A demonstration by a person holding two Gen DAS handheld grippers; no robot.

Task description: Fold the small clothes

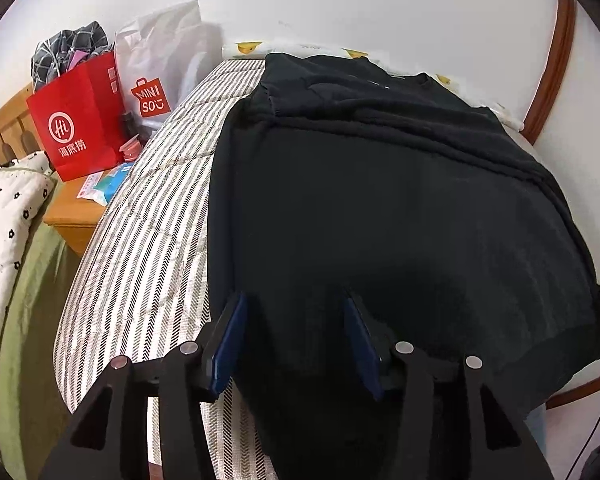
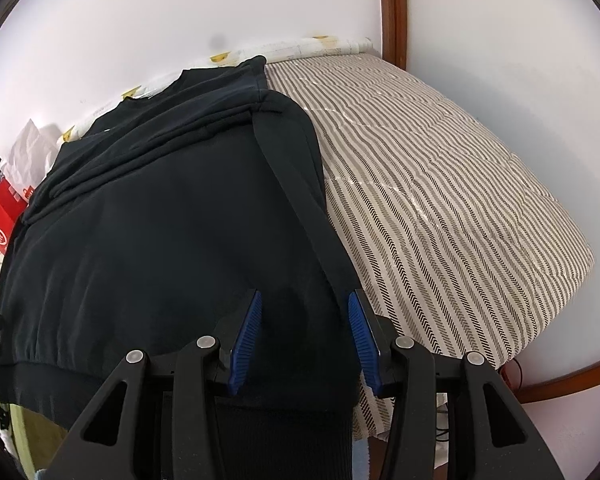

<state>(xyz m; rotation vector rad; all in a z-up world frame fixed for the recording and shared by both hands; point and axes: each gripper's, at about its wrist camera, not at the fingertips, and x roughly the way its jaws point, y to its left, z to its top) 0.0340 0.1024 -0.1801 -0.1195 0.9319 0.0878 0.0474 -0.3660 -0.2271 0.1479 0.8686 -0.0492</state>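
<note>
The black sweatshirt (image 1: 380, 208) lies flat on the striped bed (image 1: 148, 248), filling centre frame. Left tool (image 1: 296, 336) and right tool (image 2: 306, 336) both stand apart over the ribbed hem, clamping nothing. Advise gripping both hem corners evenly before folding upward.

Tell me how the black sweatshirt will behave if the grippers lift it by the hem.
The sweatshirt will probably sag between the grippers; its folded layers already drape in soft ridges. It looks thick, so likely weighty for cloth. The ribbed hem should grip well rather than slip.
</note>
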